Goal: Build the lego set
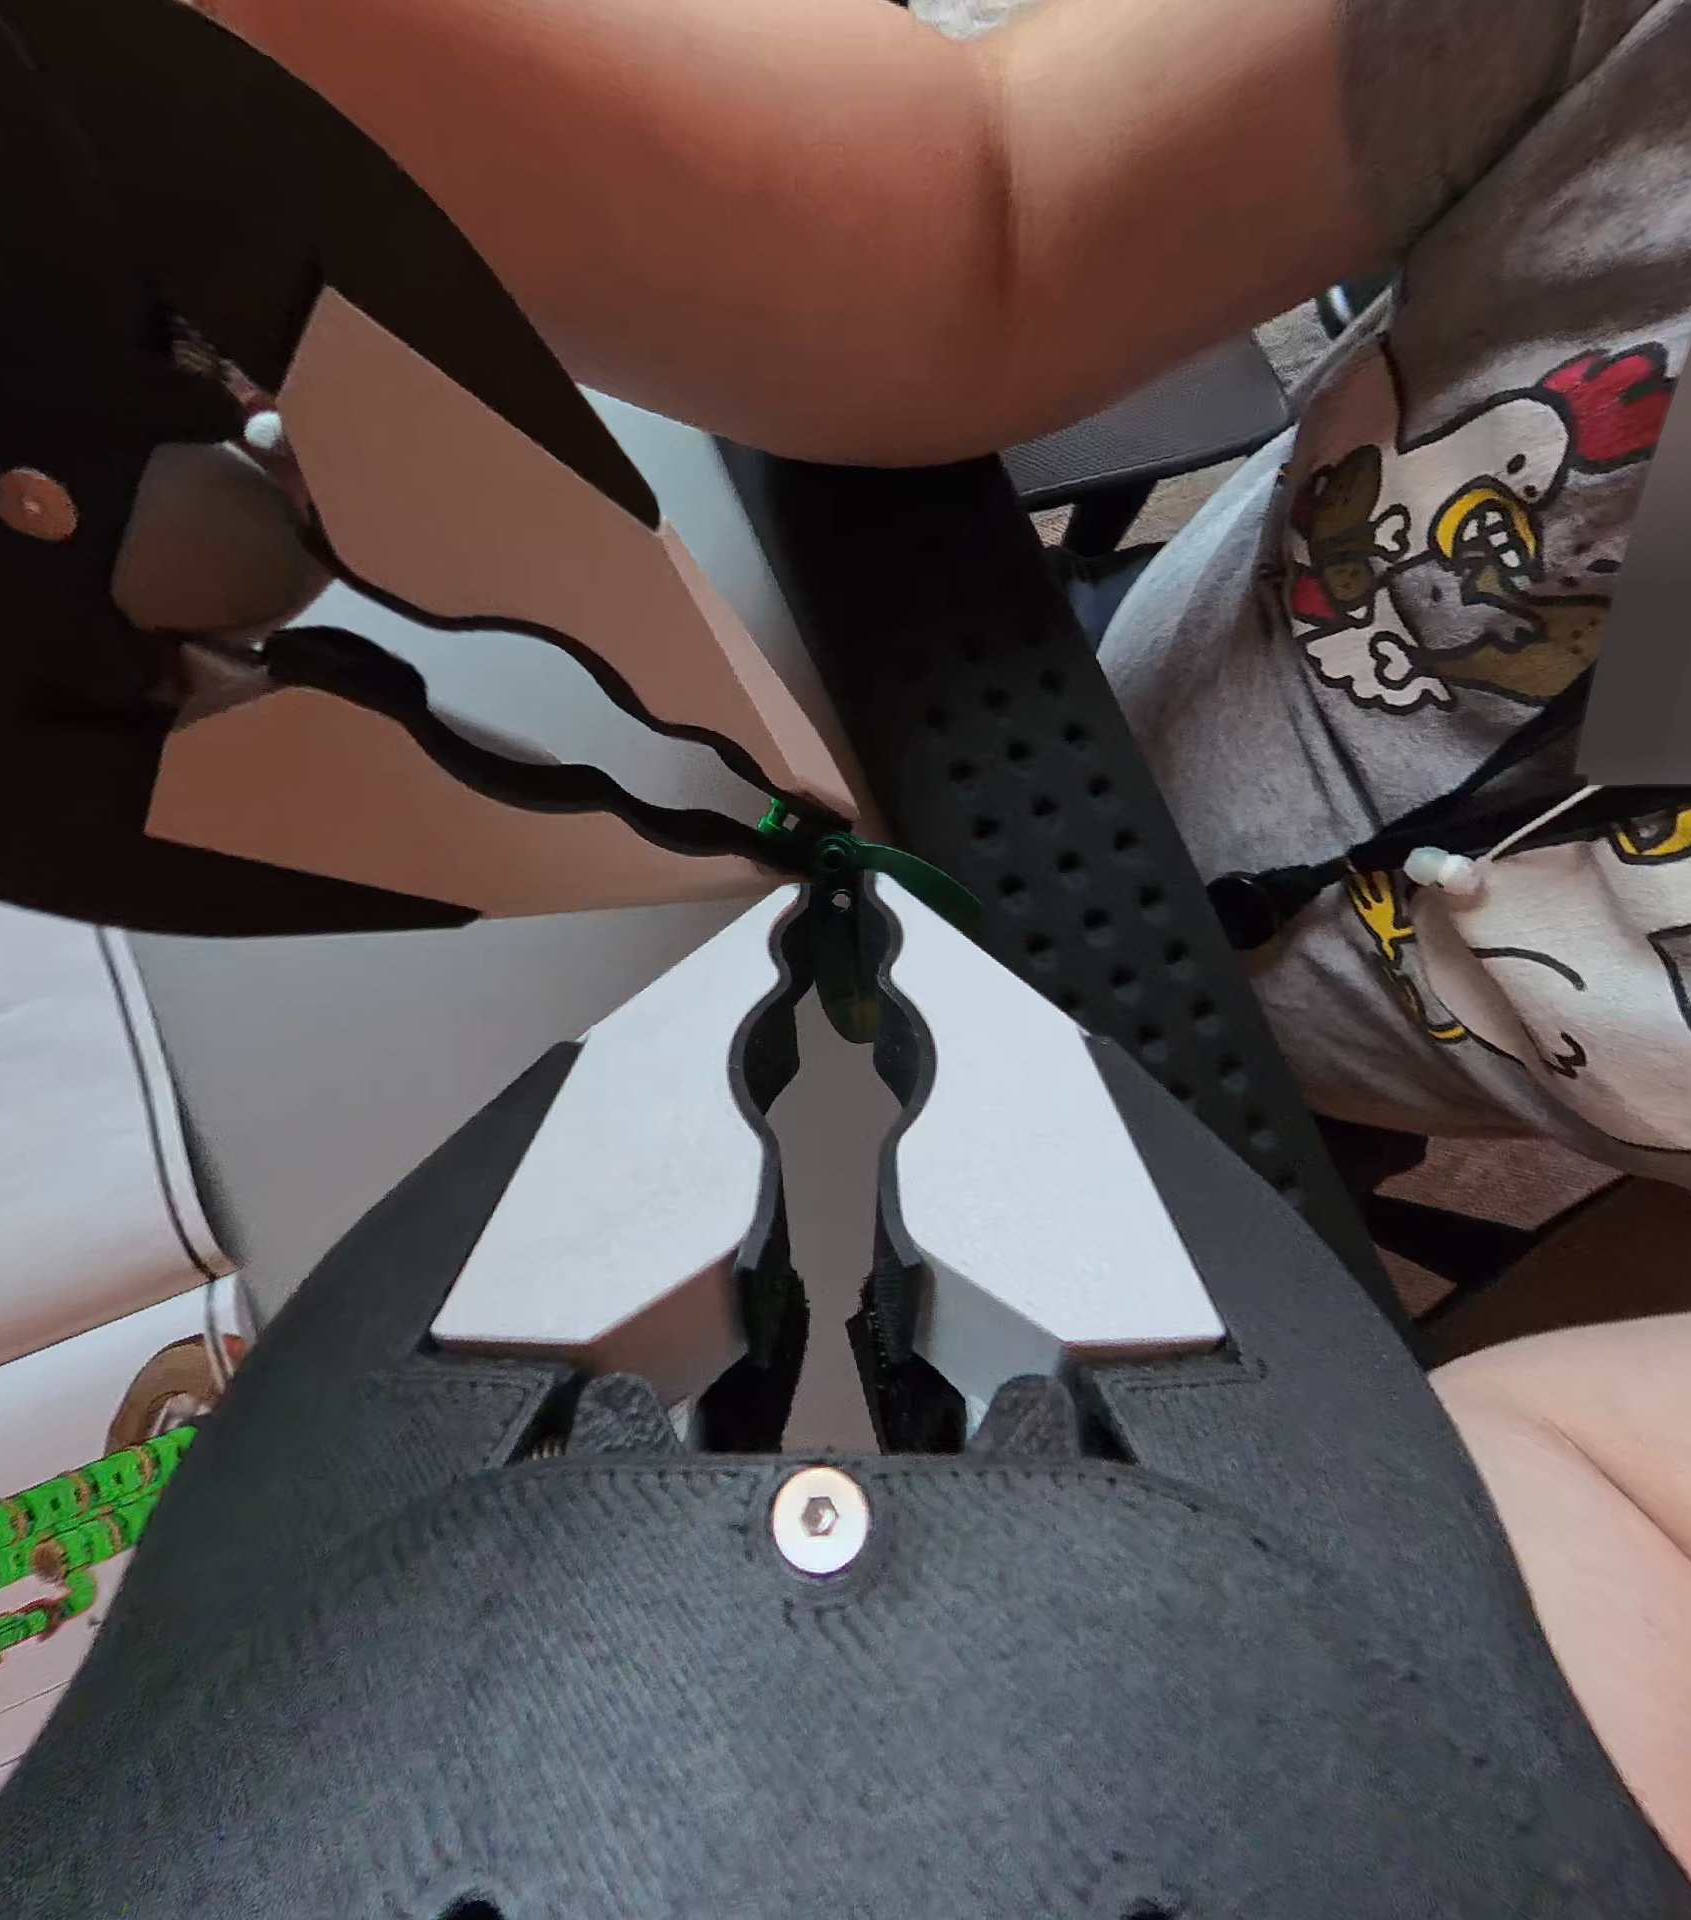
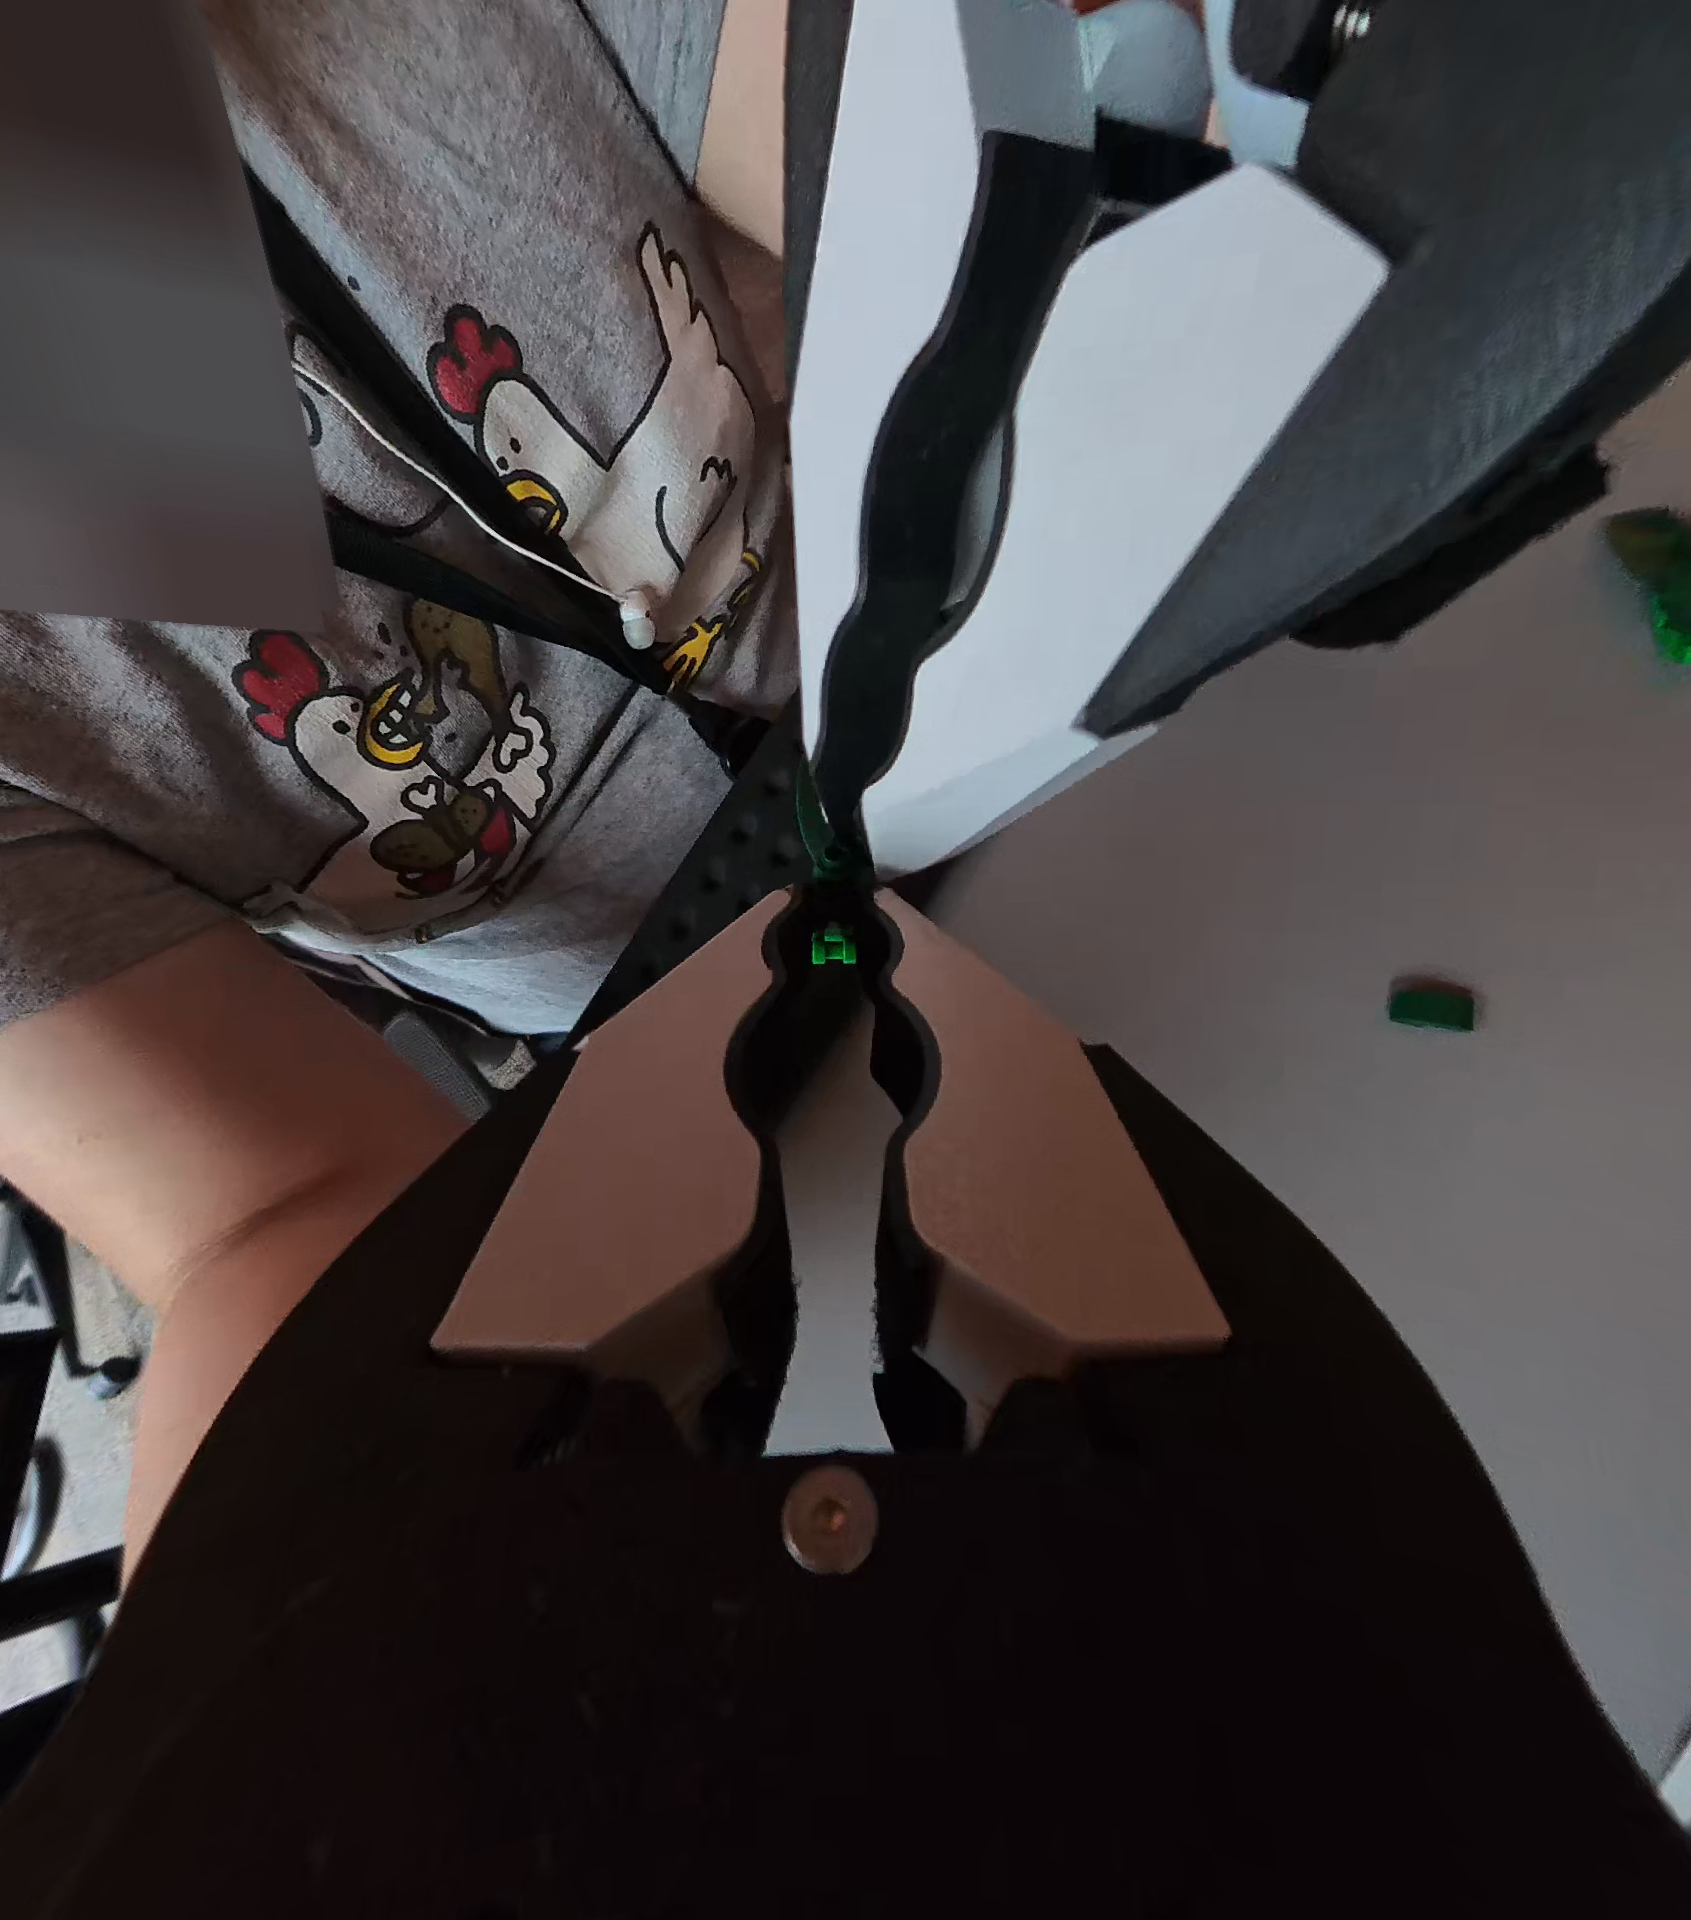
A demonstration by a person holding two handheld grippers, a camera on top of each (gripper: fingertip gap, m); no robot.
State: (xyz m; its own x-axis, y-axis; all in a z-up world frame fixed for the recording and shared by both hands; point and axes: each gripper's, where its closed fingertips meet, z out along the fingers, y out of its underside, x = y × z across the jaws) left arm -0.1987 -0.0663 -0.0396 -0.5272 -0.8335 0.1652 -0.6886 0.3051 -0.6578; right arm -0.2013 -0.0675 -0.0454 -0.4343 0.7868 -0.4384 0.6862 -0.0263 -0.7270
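Observation:
My left gripper (image 1: pixel 833 902) is shut on a dark green leaf piece (image 1: pixel 846 987) whose blades stick out past the tips to the right. My right gripper (image 2: pixel 833 920) is shut on a small bright green clip piece (image 2: pixel 834 945). The two grippers meet tip to tip in the air in front of the person's torso. In the left wrist view the right gripper (image 1: pixel 787 826) comes in from the upper left, its green clip piece (image 1: pixel 774 821) touching the leaf piece. In the right wrist view the left gripper (image 2: pixel 836 831) comes down from above with the leaf piece (image 2: pixel 820 831).
A green lego build (image 1: pixel 30 1538) lies on the white table at lower left in the left wrist view. Loose green pieces (image 2: pixel 1688 592) and a small dark green tile (image 2: pixel 1431 1006) lie on the table at right. A black perforated chair part (image 1: pixel 1017 790) and the person's arms are close by. My two grippers' fingertips are within a few centimetres of each other.

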